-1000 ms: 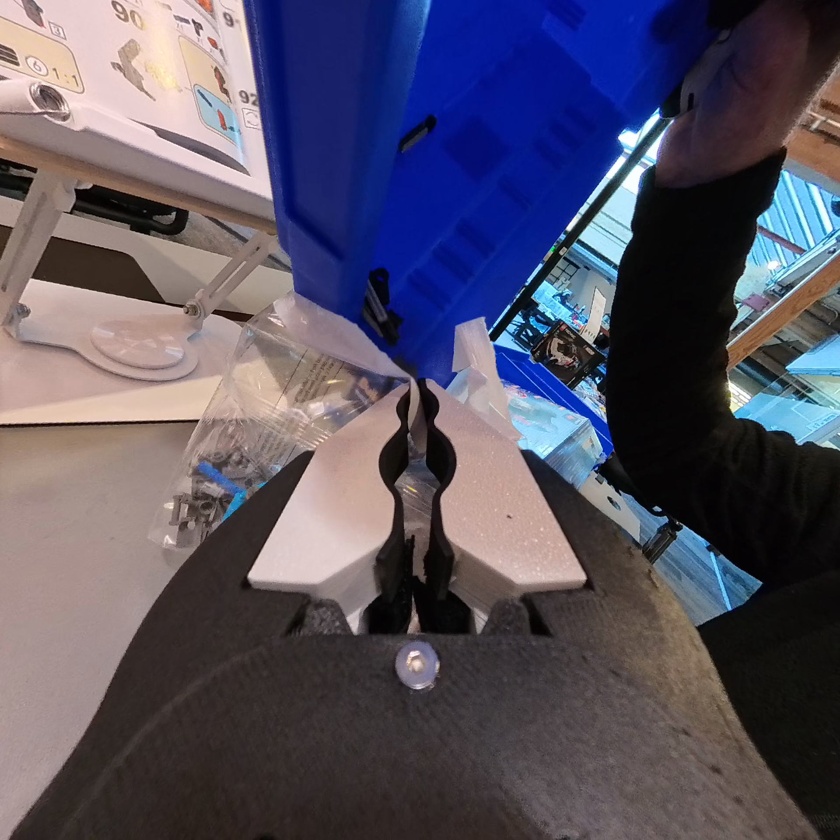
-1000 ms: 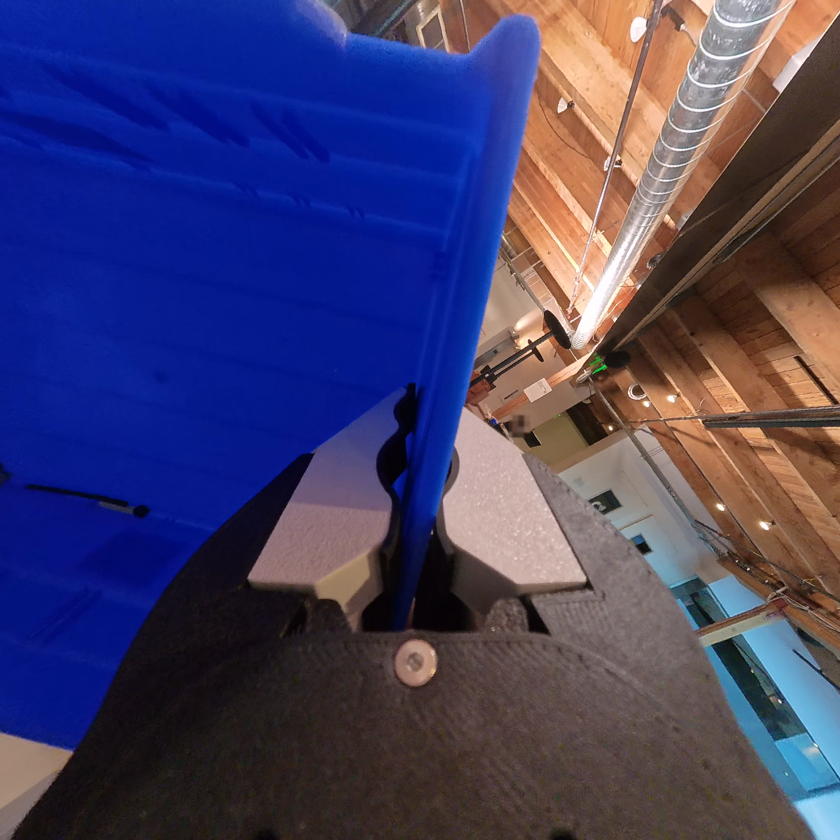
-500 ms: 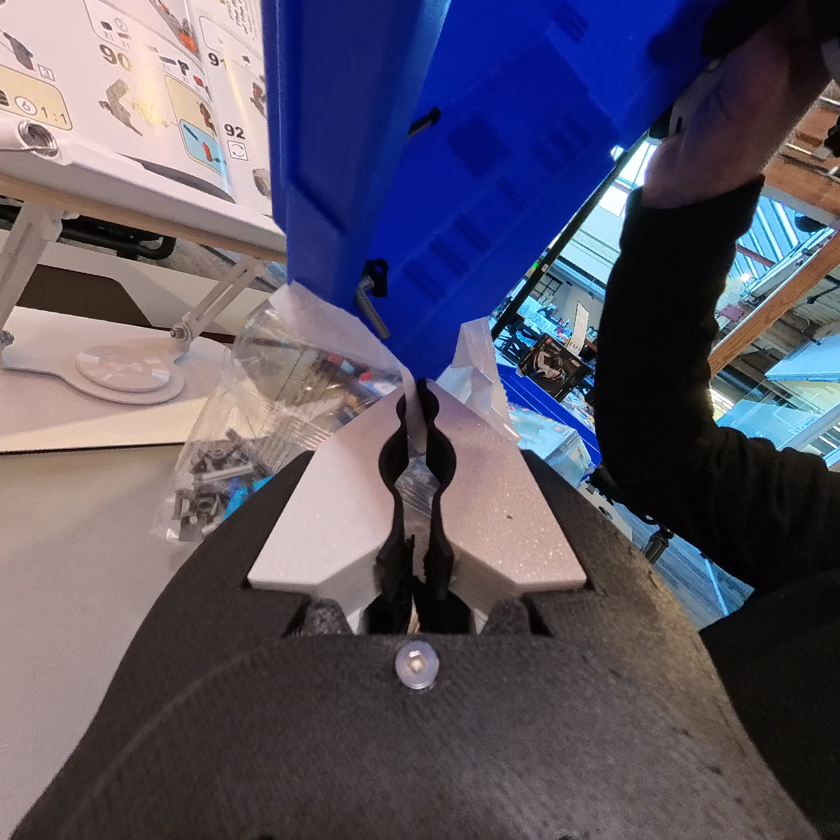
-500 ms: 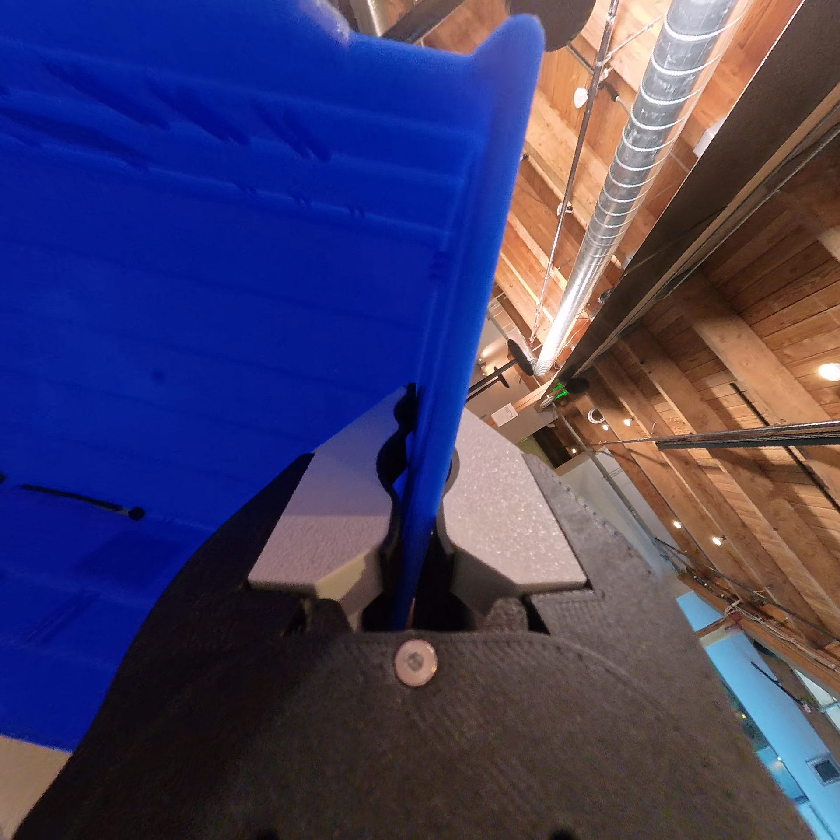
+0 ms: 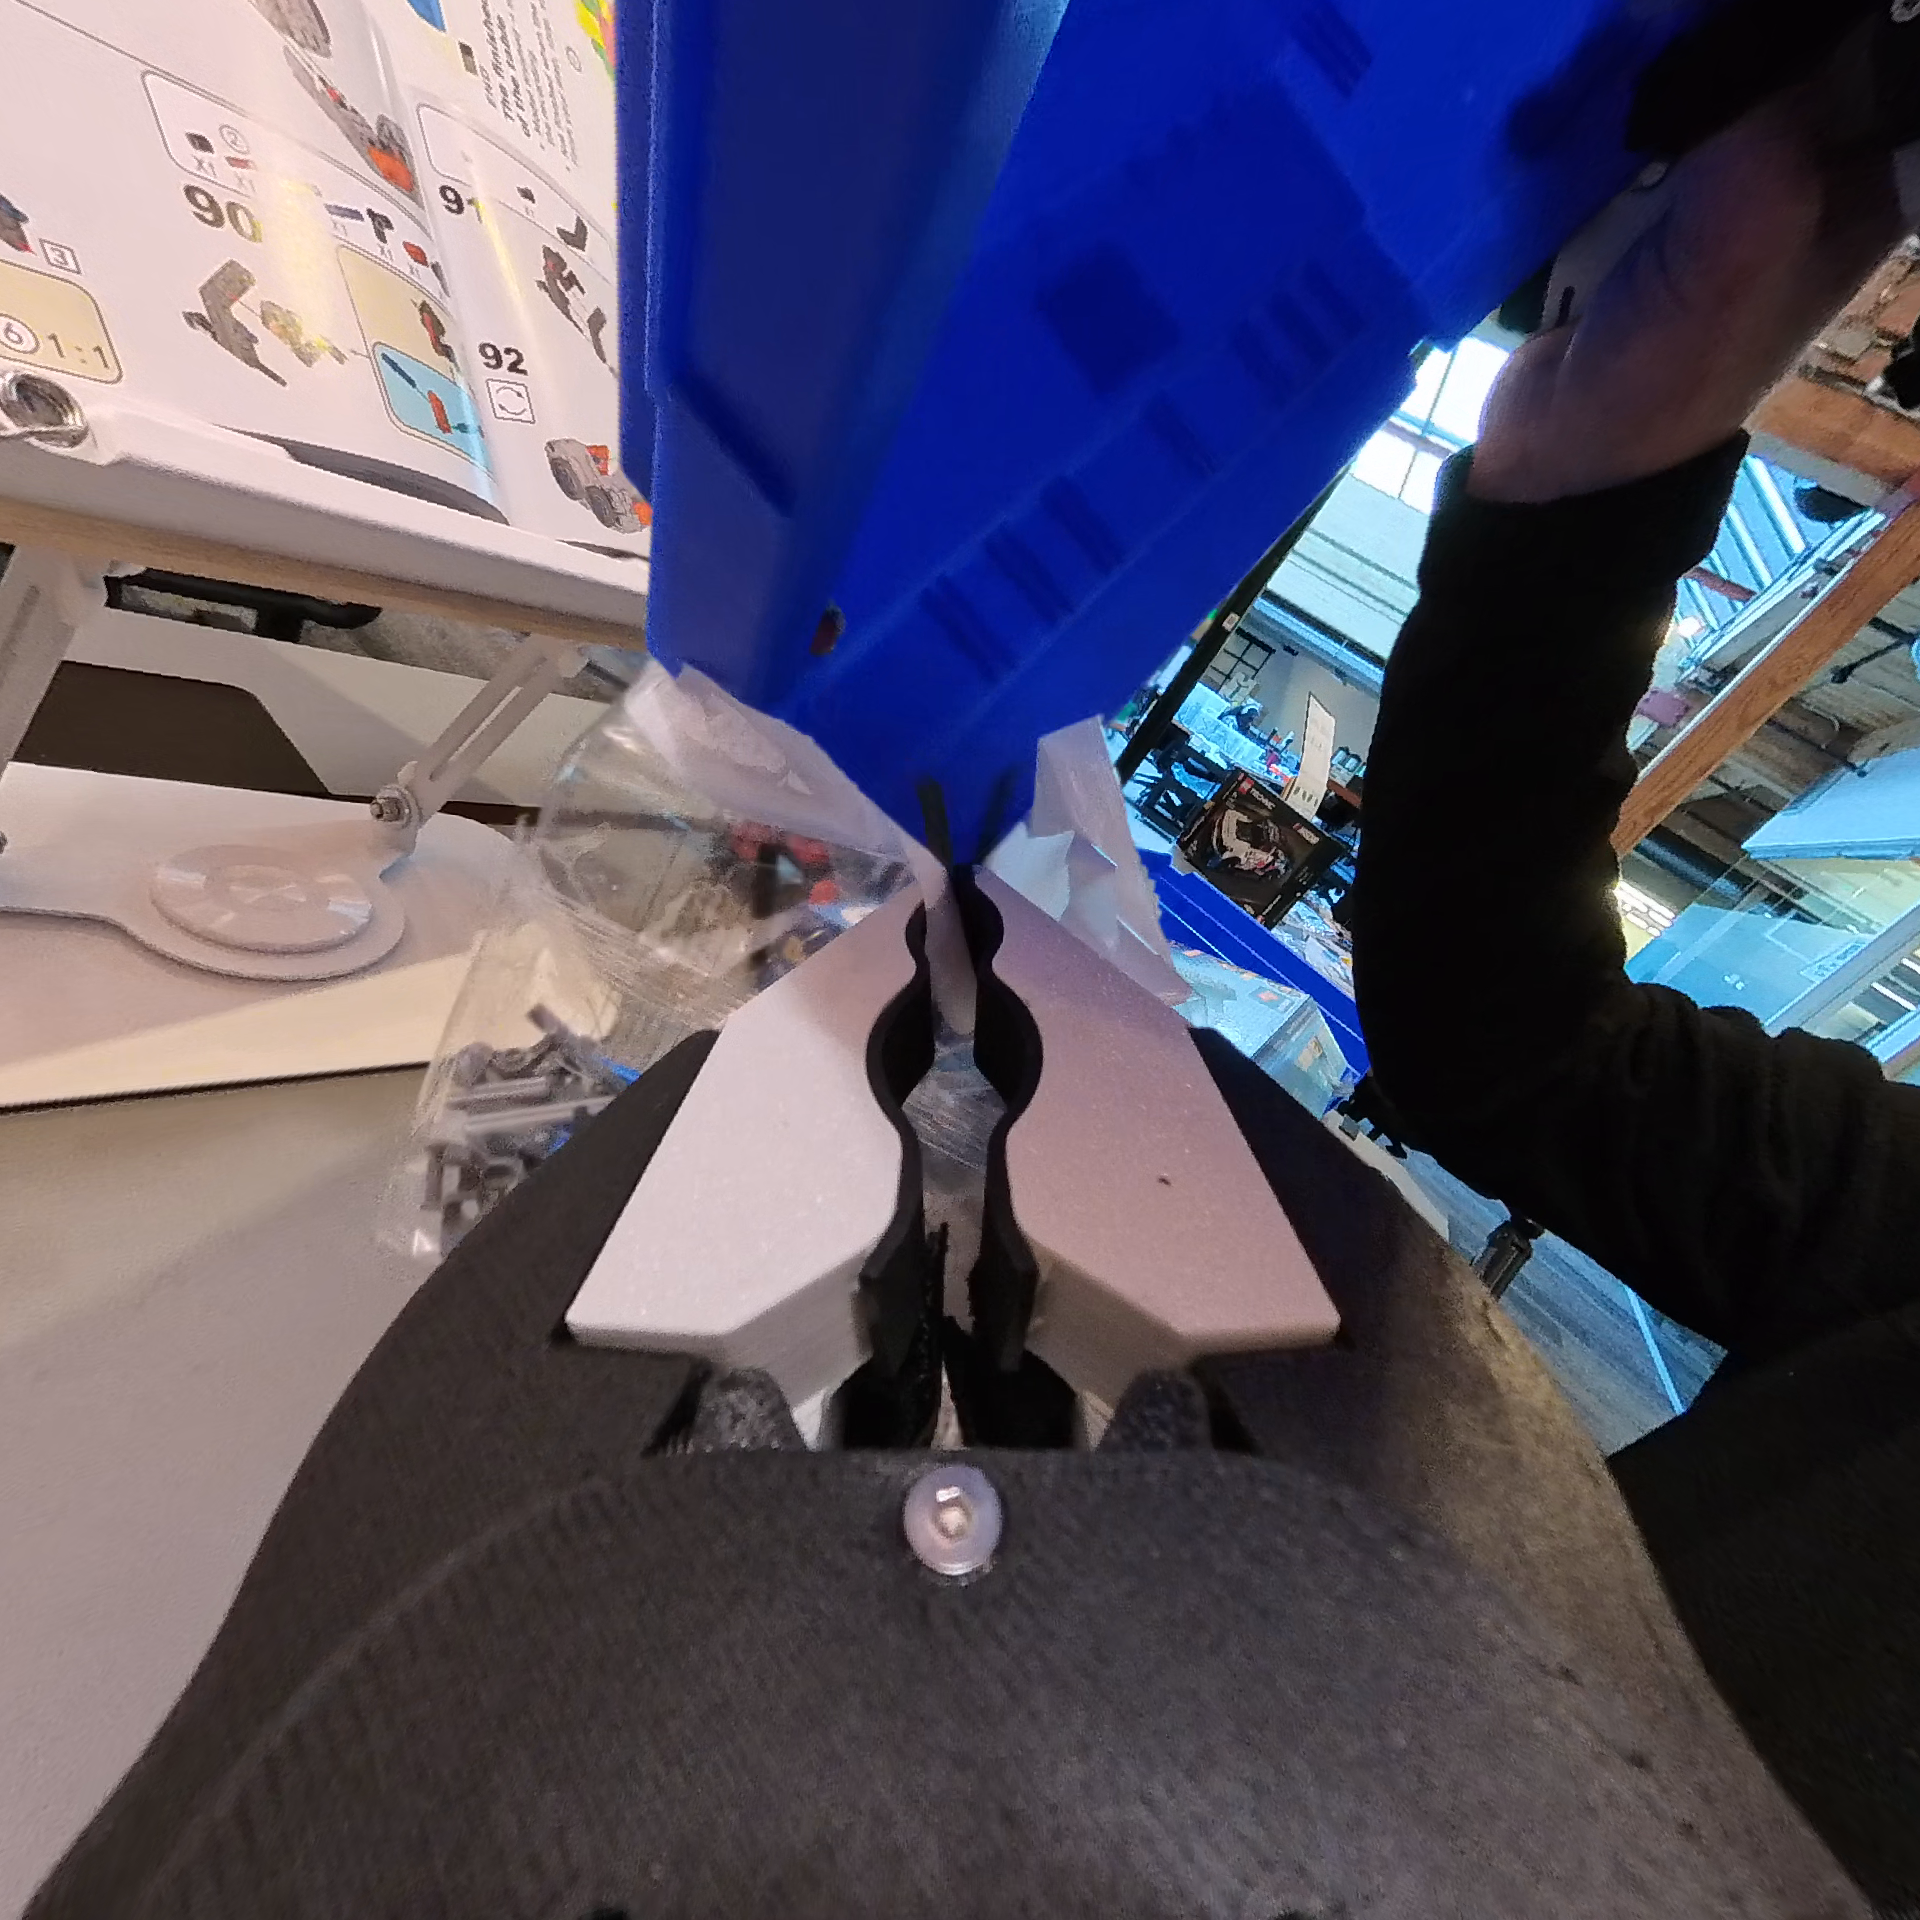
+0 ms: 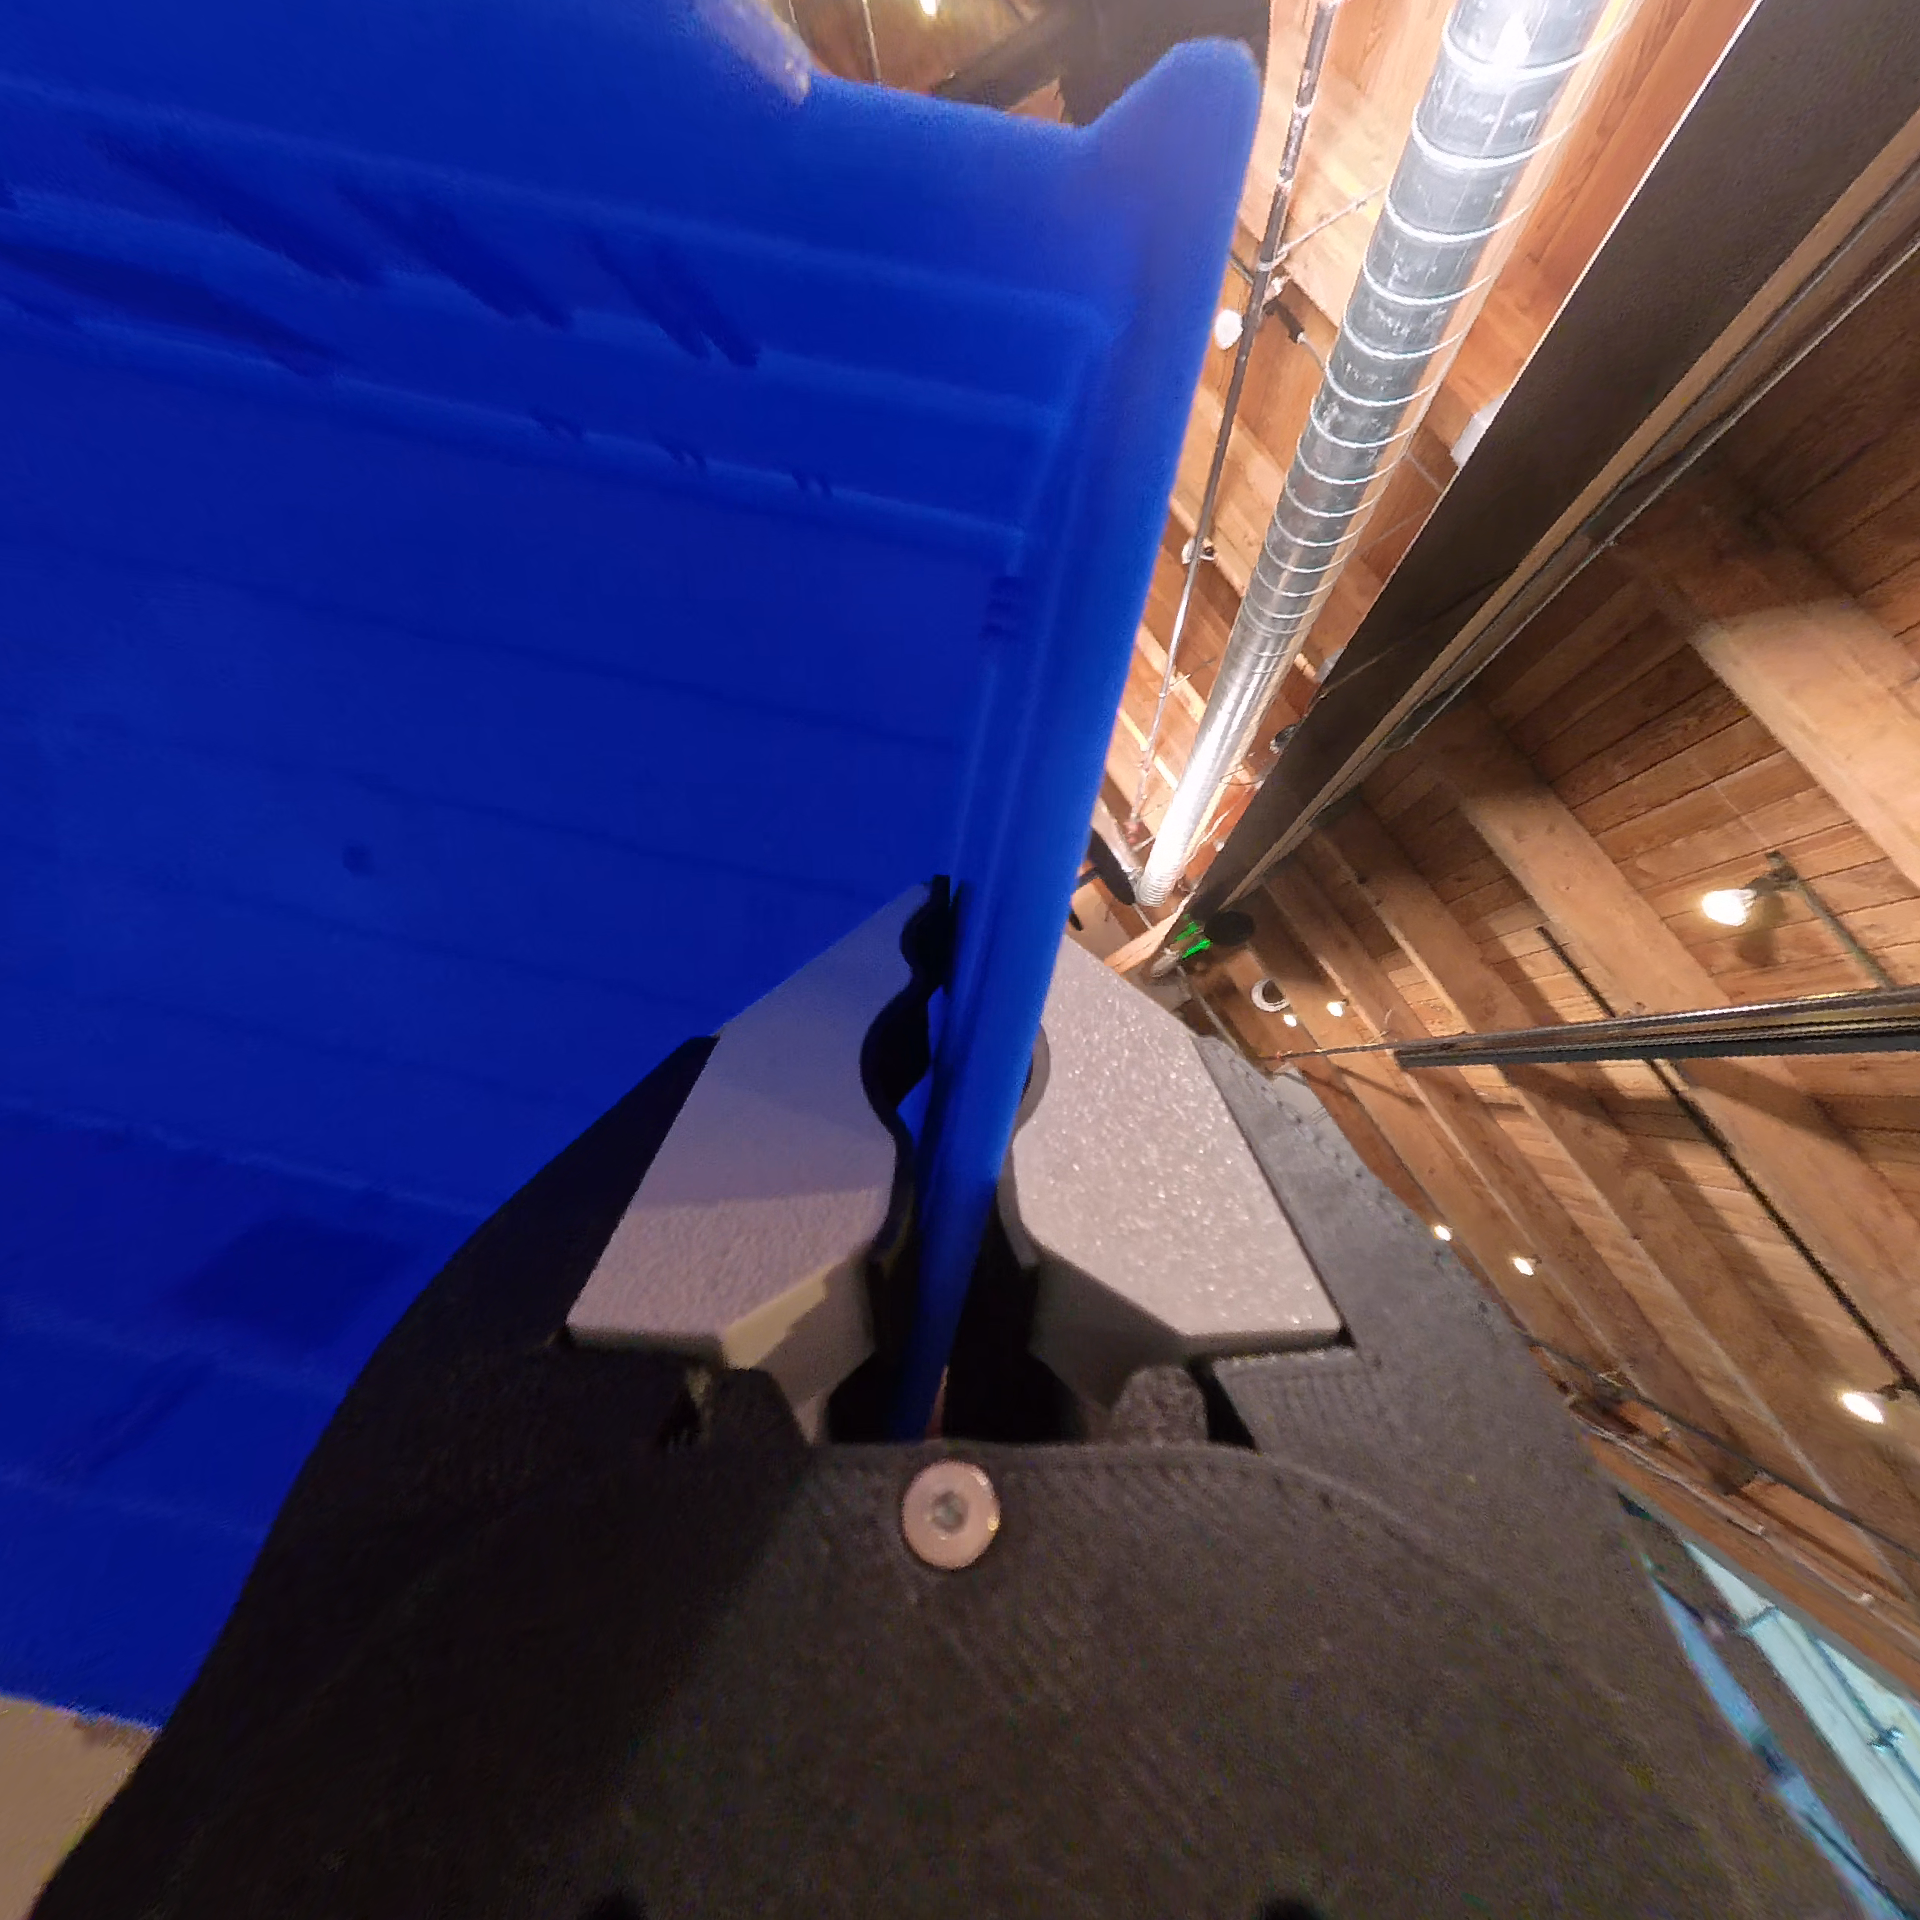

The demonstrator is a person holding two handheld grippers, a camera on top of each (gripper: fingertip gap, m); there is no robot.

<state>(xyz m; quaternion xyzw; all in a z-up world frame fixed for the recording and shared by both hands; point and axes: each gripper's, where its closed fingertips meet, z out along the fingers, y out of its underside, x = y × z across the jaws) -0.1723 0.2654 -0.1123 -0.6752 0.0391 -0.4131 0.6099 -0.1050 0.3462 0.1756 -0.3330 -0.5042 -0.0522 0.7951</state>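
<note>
My left gripper [image 5: 958, 914] is shut on the rim of a clear plastic bag [image 5: 665, 894] that holds small grey, blue and red building pieces and rests on the grey table. A blue plastic tray [image 5: 1039, 343] hangs tilted right above the bag's mouth, its low corner touching the bag's rim at my fingertips. Small dark and red pieces sit at that corner. My right gripper [image 6: 961, 914] is shut on the blue tray's edge [image 6: 1049, 727] and holds it up, the camera looking at the ceiling. A hand and black sleeve [image 5: 1538, 831] reach up at the right.
An open instruction booklet [image 5: 312, 260] lies on a white tilted stand [image 5: 270, 914] at the back left. The grey table [image 5: 156, 1351] is at the left. Blue bins and a boxed set [image 5: 1257, 842] sit behind the bag. A metal duct [image 6: 1340, 436] runs under the wooden ceiling.
The blue tray has tipped more steeply and its low corner has come down to the bag's mouth. Loose pieces on it slid down toward that corner. Both grippers stay shut.
</note>
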